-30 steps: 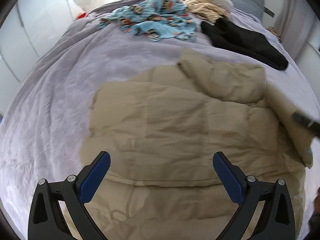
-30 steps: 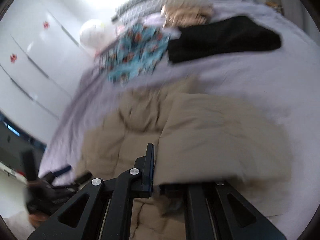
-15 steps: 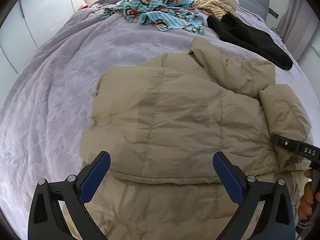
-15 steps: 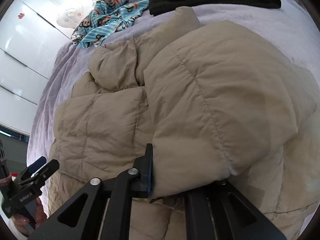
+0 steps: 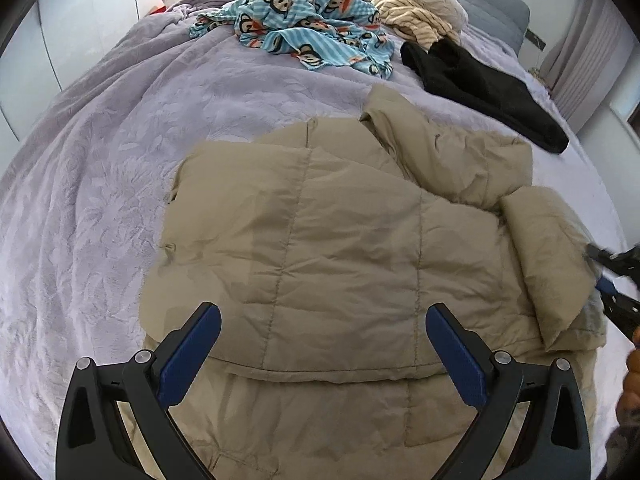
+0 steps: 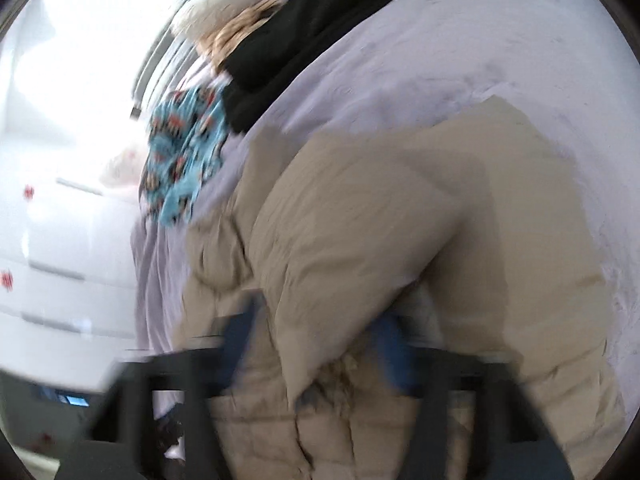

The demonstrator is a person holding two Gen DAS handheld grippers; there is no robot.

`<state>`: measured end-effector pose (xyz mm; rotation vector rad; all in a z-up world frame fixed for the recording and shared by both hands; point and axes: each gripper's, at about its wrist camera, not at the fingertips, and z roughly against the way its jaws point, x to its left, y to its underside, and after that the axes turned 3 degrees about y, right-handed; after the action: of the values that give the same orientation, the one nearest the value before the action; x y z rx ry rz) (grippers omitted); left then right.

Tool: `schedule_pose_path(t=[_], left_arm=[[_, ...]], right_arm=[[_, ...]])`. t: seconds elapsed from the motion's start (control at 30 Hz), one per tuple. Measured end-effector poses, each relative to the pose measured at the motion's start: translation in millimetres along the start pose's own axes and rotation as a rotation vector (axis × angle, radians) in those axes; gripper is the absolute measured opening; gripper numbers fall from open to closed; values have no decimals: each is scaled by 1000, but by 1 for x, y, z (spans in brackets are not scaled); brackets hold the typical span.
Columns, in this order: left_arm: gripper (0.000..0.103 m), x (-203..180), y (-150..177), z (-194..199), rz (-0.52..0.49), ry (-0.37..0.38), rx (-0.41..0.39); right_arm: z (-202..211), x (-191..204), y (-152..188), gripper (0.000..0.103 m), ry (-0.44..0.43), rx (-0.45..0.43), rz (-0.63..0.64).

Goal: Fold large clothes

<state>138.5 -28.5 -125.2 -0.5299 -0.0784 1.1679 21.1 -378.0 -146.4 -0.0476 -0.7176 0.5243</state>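
Note:
A large beige quilted puffer jacket (image 5: 340, 248) lies spread on a lilac bedspread (image 5: 100, 200). My left gripper (image 5: 322, 344) hovers open above the jacket's lower part, empty. The jacket's right sleeve (image 5: 548, 248) is folded over onto the body. My right gripper (image 5: 616, 280) shows at the right edge, beside that sleeve's cuff. In the blurred right wrist view the jacket (image 6: 360, 240) fills the middle and the sleeve's end lies between the blue pads (image 6: 394, 356). The jaws look parted there.
A blue monkey-print garment (image 5: 312, 28), a cream knit pile (image 5: 420, 12) and a black garment (image 5: 480, 84) lie at the far end of the bed. White wardrobe doors (image 5: 60, 40) stand on the left.
The right gripper carried the sleeve over onto the jacket body, and its jaws have gone from shut on the cuff to parted. It is moving fast. The left gripper stayed open above the hem.

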Motion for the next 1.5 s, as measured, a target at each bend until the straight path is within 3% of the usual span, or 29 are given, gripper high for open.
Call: schedule_pose_path(t=[0.03,0.13,0.3,0.33,0.37,0.43,0.5,0.63,0.87,0.9,0.93,0.97,1.0,1.03,1.2,1.27,1.33,1.5], left_arm=[[103,4,-1,2,10,14,-5],[103,19,-3,10,44,57,-26],[103,47,-6,20,122,130,-44],[103,51,-6,21,133,140,-45],[103,55,-6,21,144,155,-42],[103,60,-6,20,163,198,-28],[103,60,-6,18,176,241,-8],[103,46,-7,2,192,372,53],[102,-3,-13,-46,136,439,145],[93,-11,-14,-52,128,439,151],[64,-20,-17,-58,123,453,164],[47,-27,-19,-64,124,478,195],[16,-34,-21,-69,132,490,223],[10,-40,-23,-69,132,500,228],[10,-50,-24,-21,44,485,82],[10,-41,-18,-18,46,472,91],[10,-33,-7,-34,65,441,150],[10,-28,5,-63,41,378,181]], right_arm=[[-2,5,-3,19,-7,-2,11],[-7,42,3,19,-26,-6,156],[-36,125,59,20,-9,88,517],[-43,134,72,29,11,116,569],[-54,143,89,55,40,156,625],[-67,149,111,82,67,215,680],[-71,145,126,82,59,263,682],[-51,105,122,82,43,290,579],[10,-19,70,82,8,218,135],[15,-32,65,82,-1,202,80],[21,-47,58,82,-20,180,20],[25,-55,55,82,-33,164,-18],[28,-64,50,82,-48,145,-59],[30,-69,46,82,-59,132,-82],[39,-79,18,82,-90,52,-130],[52,-83,6,82,-102,-7,-142],[57,-95,-2,82,-113,-39,-176],[30,-122,-2,72,-40,7,-208]])
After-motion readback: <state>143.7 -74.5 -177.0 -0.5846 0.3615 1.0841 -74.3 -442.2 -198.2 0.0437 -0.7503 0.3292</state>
